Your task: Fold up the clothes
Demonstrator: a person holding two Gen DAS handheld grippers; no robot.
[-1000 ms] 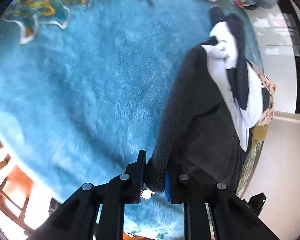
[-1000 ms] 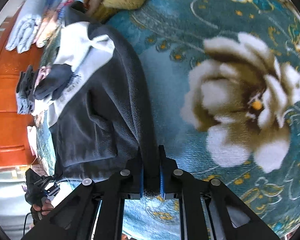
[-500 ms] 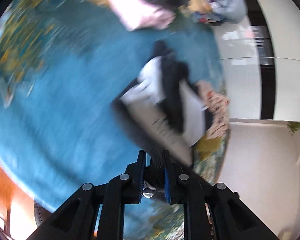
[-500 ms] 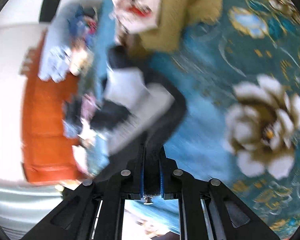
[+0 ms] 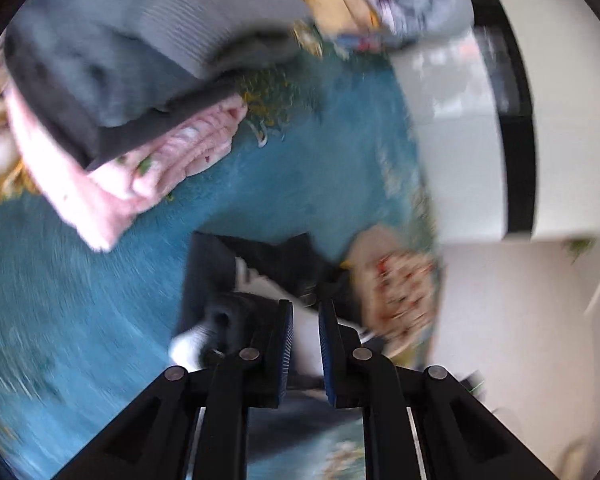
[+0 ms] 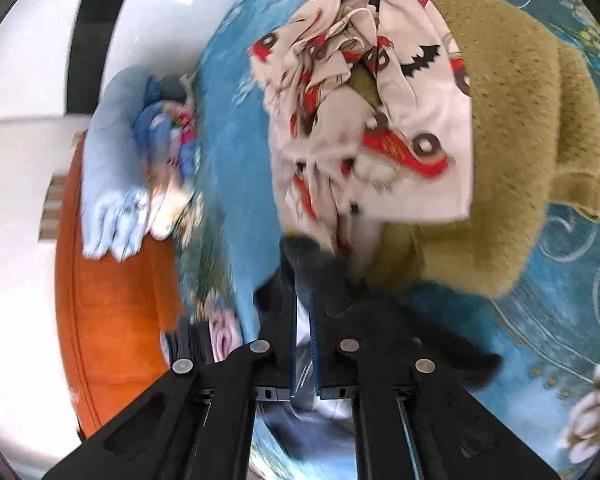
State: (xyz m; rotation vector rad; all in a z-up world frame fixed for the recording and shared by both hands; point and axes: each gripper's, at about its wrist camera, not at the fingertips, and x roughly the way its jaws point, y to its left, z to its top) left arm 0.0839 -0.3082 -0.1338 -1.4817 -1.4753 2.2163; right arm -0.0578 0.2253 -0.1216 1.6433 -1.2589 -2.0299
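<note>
A dark grey fleece garment with a white lining (image 5: pixel 284 264) lies bunched on the blue rug, just ahead of my left gripper (image 5: pixel 303 312). The left jaws stand slightly apart with the white lining between them. My right gripper (image 6: pixel 303 308) has its jaws a narrow gap apart, with the dark fleece (image 6: pixel 320 272) at its tips and white cloth showing in the gap. Both views are motion-blurred, so the grip is unclear.
A folded stack of grey, black and pink clothes (image 5: pixel 112 92) lies on the blue rug (image 5: pixel 80 280). A car-print cloth (image 6: pixel 364 120) sits on a mustard sweater (image 6: pixel 520 140). Light blue clothes (image 6: pixel 112 184) rest by an orange sofa (image 6: pixel 112 300).
Both grippers swept forward over the garment, carrying its near edge toward the far end. The spread fleece is now bunched close under the fingertips, and both jaw gaps look wider.
</note>
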